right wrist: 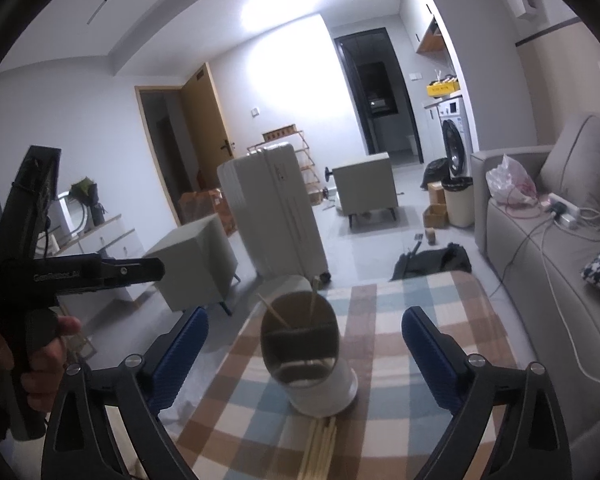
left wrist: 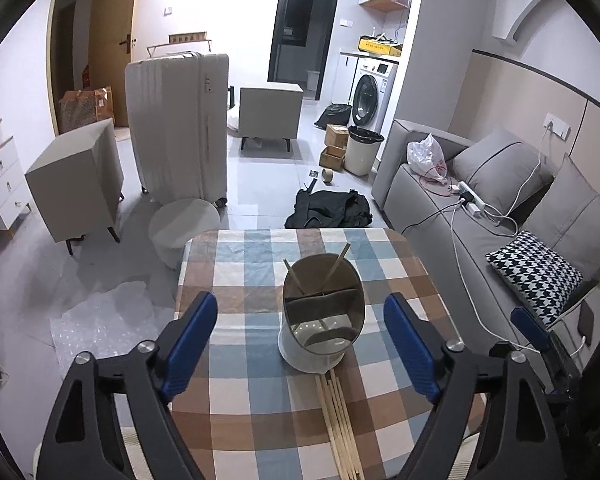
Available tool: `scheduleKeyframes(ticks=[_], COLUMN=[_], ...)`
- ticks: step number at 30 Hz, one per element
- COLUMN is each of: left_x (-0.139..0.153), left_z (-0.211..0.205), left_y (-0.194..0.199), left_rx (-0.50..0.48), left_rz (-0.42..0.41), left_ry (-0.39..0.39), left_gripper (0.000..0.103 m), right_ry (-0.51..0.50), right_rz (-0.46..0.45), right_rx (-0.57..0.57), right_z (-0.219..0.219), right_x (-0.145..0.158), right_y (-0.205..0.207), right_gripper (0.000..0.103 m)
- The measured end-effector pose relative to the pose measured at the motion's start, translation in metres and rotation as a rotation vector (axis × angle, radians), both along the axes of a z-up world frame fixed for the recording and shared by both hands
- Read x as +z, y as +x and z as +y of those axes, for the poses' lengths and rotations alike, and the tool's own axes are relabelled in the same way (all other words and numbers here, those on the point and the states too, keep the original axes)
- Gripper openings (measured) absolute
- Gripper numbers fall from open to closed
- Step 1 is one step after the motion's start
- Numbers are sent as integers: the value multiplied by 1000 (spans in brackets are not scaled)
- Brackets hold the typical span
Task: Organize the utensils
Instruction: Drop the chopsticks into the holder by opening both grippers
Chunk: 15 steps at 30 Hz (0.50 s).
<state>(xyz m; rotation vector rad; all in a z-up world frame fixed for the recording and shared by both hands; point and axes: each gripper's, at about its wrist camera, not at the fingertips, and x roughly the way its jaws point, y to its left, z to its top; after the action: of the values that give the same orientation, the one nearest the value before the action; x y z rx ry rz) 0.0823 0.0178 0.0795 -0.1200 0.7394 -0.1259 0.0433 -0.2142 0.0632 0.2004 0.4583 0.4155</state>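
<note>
A white utensil holder (left wrist: pixel 320 344) (right wrist: pixel 324 384) with a divider stands in the middle of the checked tablecloth. Two wooden chopsticks (left wrist: pixel 336 268) (right wrist: pixel 275 314) lean in its far compartment. A bundle of several more chopsticks (left wrist: pixel 340 424) (right wrist: pixel 320 452) lies flat on the cloth just in front of the holder. My left gripper (left wrist: pixel 300 320) is open, its blue pads wide on either side of the holder and short of it, nothing between them. My right gripper (right wrist: pixel 304 336) is open too, holding nothing. The body of the left gripper (right wrist: pixel 39 276) and a hand show at the left of the right wrist view.
The table (left wrist: pixel 259 400) has its far edge close behind the holder. A grey sofa (left wrist: pixel 480 216) with cushions and cables runs along the right. On the floor beyond are a round stool (left wrist: pixel 183 224), a white suitcase (left wrist: pixel 177 124), grey cabinets and a black bag (left wrist: pixel 328 210).
</note>
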Motion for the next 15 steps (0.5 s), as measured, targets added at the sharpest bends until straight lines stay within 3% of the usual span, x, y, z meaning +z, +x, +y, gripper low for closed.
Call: scheduleKeyframes(ticks=[10, 15], left_x=[-49, -75], left_z=[-7, -6], left_y=[-13, -12], left_rx=[27, 43], left_rz=[26, 86], left_ry=[-6, -33], left_gripper=[84, 84], right_ry=[-71, -103], right_rz=[92, 174], right_rx=[17, 14], right_z=[5, 7], right_x=[-31, -49], right_y=[-11, -6], right_gripper=[100, 100])
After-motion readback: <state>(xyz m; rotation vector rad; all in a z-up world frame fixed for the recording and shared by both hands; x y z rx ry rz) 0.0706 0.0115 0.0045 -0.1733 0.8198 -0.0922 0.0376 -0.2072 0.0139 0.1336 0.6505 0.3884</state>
